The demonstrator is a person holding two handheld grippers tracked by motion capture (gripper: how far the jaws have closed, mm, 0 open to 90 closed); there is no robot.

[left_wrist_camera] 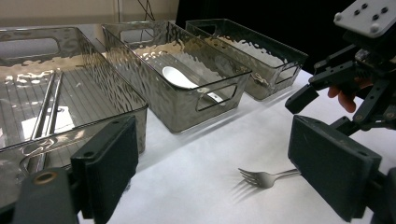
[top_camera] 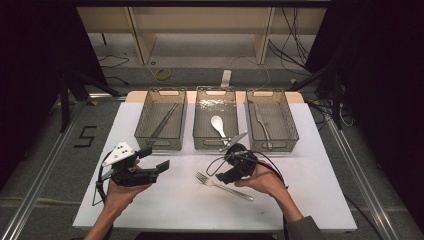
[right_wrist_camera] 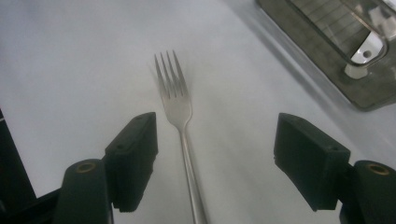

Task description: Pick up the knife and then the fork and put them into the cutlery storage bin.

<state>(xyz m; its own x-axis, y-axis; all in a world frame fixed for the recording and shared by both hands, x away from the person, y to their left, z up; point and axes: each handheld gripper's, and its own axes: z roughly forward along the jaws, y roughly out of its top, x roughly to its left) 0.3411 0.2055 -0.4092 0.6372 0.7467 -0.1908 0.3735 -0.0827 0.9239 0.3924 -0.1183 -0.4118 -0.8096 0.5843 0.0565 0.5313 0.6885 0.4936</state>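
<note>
Right tool [right_wrist_camera: 215,158]: jaws spread wide, nothing gripped. It sits low over the fork [right_wrist_camera: 180,121]; the handle runs up between the two pads without touching either, and the tines point away from the tool.

In the high view the right tool [top_camera: 235,167] is just behind the fork [top_camera: 223,185], which lies flat on the white tabletop [top_camera: 170,205], front centre, tines toward the left, handle running right and toward the person. The right hand [top_camera: 265,182] wraps the tool body, with the cable looping beside it.

Left tool [top_camera: 152,165]: jaws also apart, empty, held off the tabletop at front left and aimed right toward the fork. From its own camera the fork [left_wrist_camera: 266,177] lies beyond and between its pads, well apart from them.

Behind the fork are three clear bins in a row:
- Left bin [top_camera: 145,125]: holds chopsticks [top_camera: 164,120].
- Middle bin [top_camera: 200,125]: holds a white spoon [top_camera: 218,125].
- Right bin [top_camera: 290,125]: holds a knife [top_camera: 261,120].

The fork is outside all three, nearest the middle one.
</note>
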